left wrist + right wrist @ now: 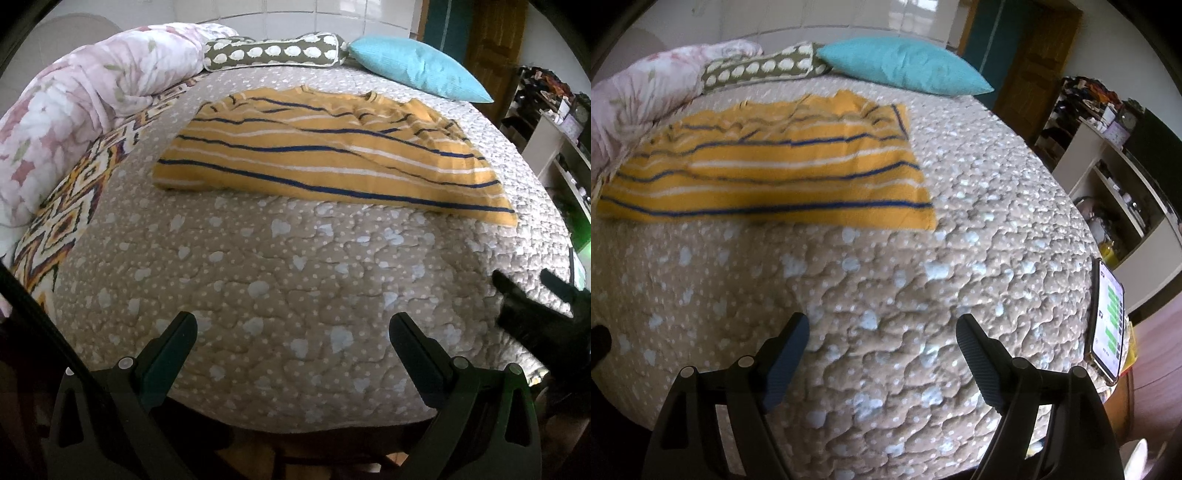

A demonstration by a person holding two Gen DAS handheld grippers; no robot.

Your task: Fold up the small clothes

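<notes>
A mustard-yellow garment with navy and white stripes (325, 155) lies spread and a little wrinkled on the far half of the bed; it also shows in the right wrist view (775, 166). My left gripper (293, 328) is open and empty over the near part of the quilt, well short of the garment. My right gripper (882, 332) is open and empty, also over the near quilt. The right gripper's dark fingers (517, 295) show at the right edge of the left wrist view.
The bed has a tan quilt with pale blotches (277, 277). A floral duvet (74, 110) is bunched at the left, a spotted bolster (273, 51) and teal pillow (417, 70) at the head. A lit phone (1108, 317) stands at the bed's right edge. Shelves (1126, 184) stand at the right.
</notes>
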